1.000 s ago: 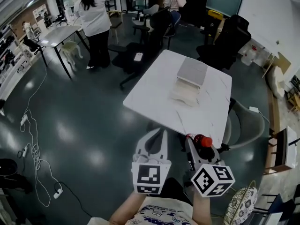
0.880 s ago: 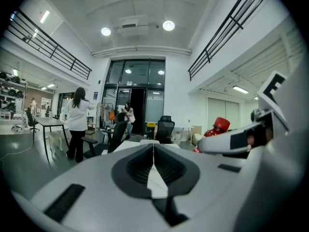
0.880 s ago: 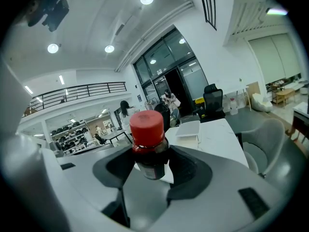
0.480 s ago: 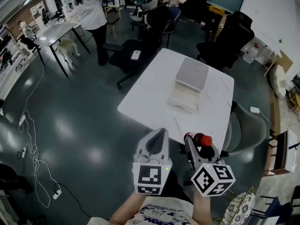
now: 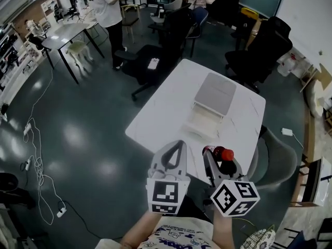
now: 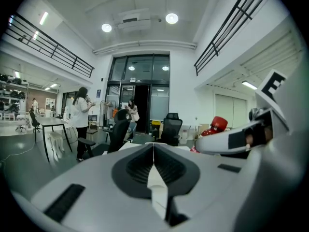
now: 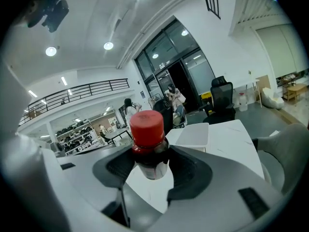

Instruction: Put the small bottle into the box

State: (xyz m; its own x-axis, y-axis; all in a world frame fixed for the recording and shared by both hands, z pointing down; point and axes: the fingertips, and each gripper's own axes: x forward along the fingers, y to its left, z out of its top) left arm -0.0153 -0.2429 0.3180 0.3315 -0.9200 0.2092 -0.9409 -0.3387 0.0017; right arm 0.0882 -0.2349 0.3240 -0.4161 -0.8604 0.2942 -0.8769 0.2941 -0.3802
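Observation:
My right gripper is shut on a small dark bottle with a red cap, held near the front edge of the white table. In the right gripper view the bottle stands upright between the jaws. The box, pale with its grey lid raised, sits on the table's far half; its lid shows flat in the right gripper view. My left gripper hangs beside the right one, shut and empty; its jaws meet in the left gripper view, where the bottle's red cap also shows.
Black office chairs stand behind and left of the table, a grey chair at its right. A person in white stands by another table at far left. Cables lie on the dark floor.
The table and box have come nearer and shifted slightly right in the head view. Both grippers have risen a little toward the table's front edge, the bottle still held.

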